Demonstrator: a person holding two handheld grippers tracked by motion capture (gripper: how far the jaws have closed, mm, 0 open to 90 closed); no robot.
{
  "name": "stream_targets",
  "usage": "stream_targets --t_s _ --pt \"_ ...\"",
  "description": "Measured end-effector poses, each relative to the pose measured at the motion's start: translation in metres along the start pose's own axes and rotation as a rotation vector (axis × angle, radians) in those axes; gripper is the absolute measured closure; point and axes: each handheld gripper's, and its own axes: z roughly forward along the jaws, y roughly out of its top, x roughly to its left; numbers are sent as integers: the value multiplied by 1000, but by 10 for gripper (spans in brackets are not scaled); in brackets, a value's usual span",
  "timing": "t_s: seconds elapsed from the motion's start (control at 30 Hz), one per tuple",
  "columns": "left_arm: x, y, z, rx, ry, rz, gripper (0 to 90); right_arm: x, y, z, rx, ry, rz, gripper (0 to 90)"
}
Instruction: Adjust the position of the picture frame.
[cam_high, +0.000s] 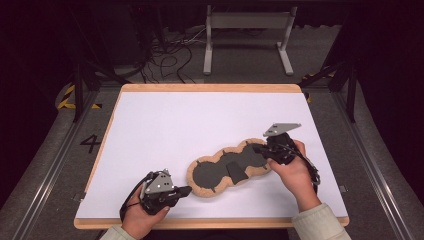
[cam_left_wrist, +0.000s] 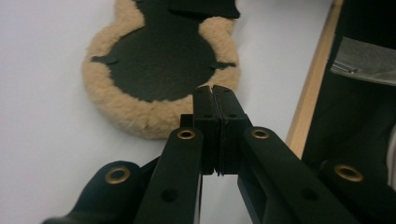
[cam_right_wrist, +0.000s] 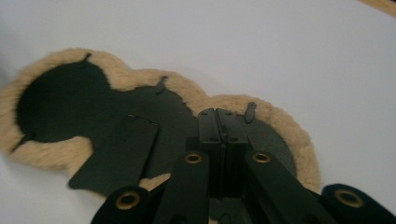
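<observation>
Desk (cam_high: 165, 120): you work on a broad, flat rectangle with a smooth white top and a pale wooden rim along its edges.

Fleece pad (cam_high: 225, 167): your work piece lies flat on the near-right part of the desk, between your two hands. It is long and lobed, like three rounded discs run together. A fluffy tan fleece border rings a smooth, matte dark centre, and small dark tabs stick out across the fleece.

Dark flap (cam_high: 235, 171): a flat, stiff-looking panel with straight edges rests on the middle of the fleece pad and reaches over its near edge.

Right gripper (cam_high: 261, 148): you hold it over the right lobe of the fleece pad. In the right gripper view its jaws are pressed together with nothing between them, tips above the dark centre, near a tab; I cannot tell whether they touch the pad.

Left gripper (cam_high: 186, 190): you hold it at the near edge of the desk, just beside the left lobe, tips pointing at the fleece. Its jaws are pressed together, holding nothing.
</observation>
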Motion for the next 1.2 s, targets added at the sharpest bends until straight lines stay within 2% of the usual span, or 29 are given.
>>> stream_targets --t_s 0.03,0.1,0.17,0.3,0.33,0.37,0.43,0.53,0.73,0.8,0.83,0.87,0.9,0.93,1.03,1.1,1.13,1.2 --pt "-1 2 2 6 -12 7 898 0 -4 -4 -24 10 -6 900" --pt "-6 5 8 15 -52 21 900 0 -8 -12 -10 -1 -36 900" --pt "-10 8 12 25 -81 34 900 -3 -13 -21 -30 -5 -19 900" --pt "-19 14 23 57 -143 81 900 -10 -22 -32 -31 -28 3 900" --pt "-19 14 23 57 -143 81 900 -10 -22 -32 -31 -28 3 900" --pt "-21 16 31 87 -189 84 900 -12 -24 -34 -33 -32 11 900" --pt "-22 16 40 107 -224 72 894 -16 -27 -39 -39 -44 31 900" --pt "-22 18 48 125 -238 61 889 -17 -28 -41 -47 -40 40 899" --pt "-15 20 66 195 -188 16 892 -22 -33 -40 -38 -44 58 896" --pt "-8 17 69 224 -152 -35 875 -24 -35 -41 -34 -48 64 896" --pt "-5 16 69 209 -168 -61 886 -25 -35 -41 -34 -50 67 895" --pt "0 15 69 204 -163 -92 887 -25 -36 -42 -36 -49 68 895" --pt "3 14 68 200 -168 -112 900 -26 -36 -43 -40 -44 76 895" --pt "5 14 67 200 -155 -115 900 -27 -37 -43 -48 -33 83 895" --pt "7 15 64 205 -65 -117 900 -30 -39 -43 -50 -20 107 895" --pt "14 15 62 197 -13 -139 900 -31 -40 -42 -41 -21 111 894" --pt "14 15 62 197 -13 -139 900 -31 -40 -42 -41 -21 111 894" --pt "27 13 60 171 12 -170 900 -32 -41 -40 -31 -30 113 892"
